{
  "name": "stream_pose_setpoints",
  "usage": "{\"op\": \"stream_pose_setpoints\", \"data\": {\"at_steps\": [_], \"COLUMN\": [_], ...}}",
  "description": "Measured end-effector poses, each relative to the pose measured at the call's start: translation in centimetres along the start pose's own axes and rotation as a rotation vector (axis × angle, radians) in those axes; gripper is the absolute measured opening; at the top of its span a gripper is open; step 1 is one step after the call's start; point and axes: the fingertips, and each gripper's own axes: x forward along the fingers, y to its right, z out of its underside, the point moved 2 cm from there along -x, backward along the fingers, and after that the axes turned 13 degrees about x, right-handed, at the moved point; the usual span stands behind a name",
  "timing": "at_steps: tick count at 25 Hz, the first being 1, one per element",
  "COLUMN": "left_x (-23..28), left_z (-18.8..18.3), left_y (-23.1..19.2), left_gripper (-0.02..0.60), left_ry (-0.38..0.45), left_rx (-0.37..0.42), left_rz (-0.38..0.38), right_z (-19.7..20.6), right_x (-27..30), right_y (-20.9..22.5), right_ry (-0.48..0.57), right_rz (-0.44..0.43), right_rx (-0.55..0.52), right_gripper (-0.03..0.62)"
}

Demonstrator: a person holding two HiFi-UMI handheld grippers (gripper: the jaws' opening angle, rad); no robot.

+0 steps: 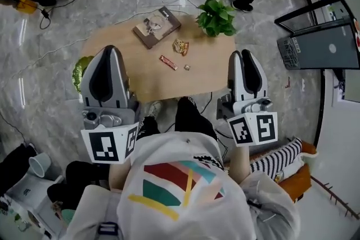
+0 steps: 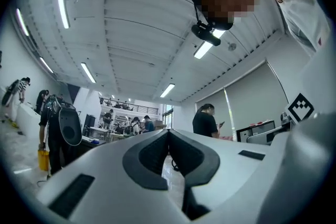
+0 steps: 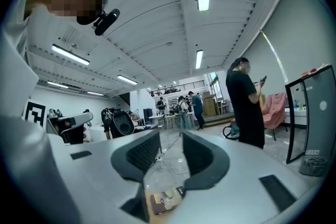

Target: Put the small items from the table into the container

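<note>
The right claw [image 3: 170,136] is standing slightly spread and empty; the left claw [image 2: 168,131] is pressing together. Both are hovering at the tabletop's [image 1: 121,36] near edge. The snack bar [image 1: 168,62] is lying mid-tabletop, likely light and slippery-wrapped; pinching across its narrow width is advised.

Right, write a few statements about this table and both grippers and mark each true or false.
The potted plant stands at the table's far edge. True.
The right gripper grips something. False: its jaws stand apart, with nothing between them.
The left gripper has its jaws together. True.
The snack bar lies in a container. False: it lies on the bare tabletop.
</note>
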Motion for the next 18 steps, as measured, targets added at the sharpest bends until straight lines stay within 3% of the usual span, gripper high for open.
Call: {"op": "stream_pose_setpoints", "data": {"at_steps": [1, 2, 4, 6, 10, 15, 18], "left_x": [0.3, 0.6, 1.6, 2.7, 3.7, 3.7, 2.5], "left_z": [0.4, 0.8, 1.9, 3.5, 7.7, 13.5, 17.5], "left_y": [0.3, 0.6, 1.3, 2.1, 4.2, 5.6, 6.0], "left_gripper": [0.008, 0.008, 0.008, 0.008, 0.008, 0.008, 0.008], "left_ry": [-0.004, -0.008, -0.015, -0.025, -0.096, -0.163, -0.192], "left_rx": [0.008, 0.016, 0.027, 0.031, 0.028, 0.058, 0.047], "left_rz": [-0.014, -0.025, -0.041, -0.053, -0.073, -0.122, -0.181], "right_z": [0.2, 0.4, 1.5, 3.9, 12.3, 28.1, 37.4], "right_x": [0.8, 1.6, 3.3, 5.0, 7.5, 8.4, 7.4], "right_y": [0.8, 1.6, 3.2, 4.7, 8.2, 13.1, 15.5], "right_ry": [-0.005, -0.014, -0.062, -0.173, -0.443, -0.760, -0.948], "right_rz": [-0.018, -0.040, -0.093, -0.159, -0.287, -0.374, -0.419], "right_rx": [0.012, 0.026, 0.057, 0.055, -0.094, -0.148, -0.253], "right_gripper": [0.173, 0.225, 0.262, 0.261, 0.259, 0.259, 0.259]}}
